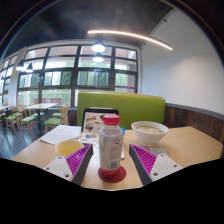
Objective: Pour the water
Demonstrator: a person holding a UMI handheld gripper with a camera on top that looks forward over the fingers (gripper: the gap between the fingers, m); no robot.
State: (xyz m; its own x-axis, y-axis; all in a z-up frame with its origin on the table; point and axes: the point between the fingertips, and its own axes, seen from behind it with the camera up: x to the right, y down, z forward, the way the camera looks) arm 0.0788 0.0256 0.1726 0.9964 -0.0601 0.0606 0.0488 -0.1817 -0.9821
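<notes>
Bottle [111, 146] stands upright dead centre in the lower frame, long axis vertical, right between the gripper's [112, 168] spread fingers with gaps either side — nothing clamped yet — while the white bowl [150, 130] waits just beyond, to the right.
</notes>
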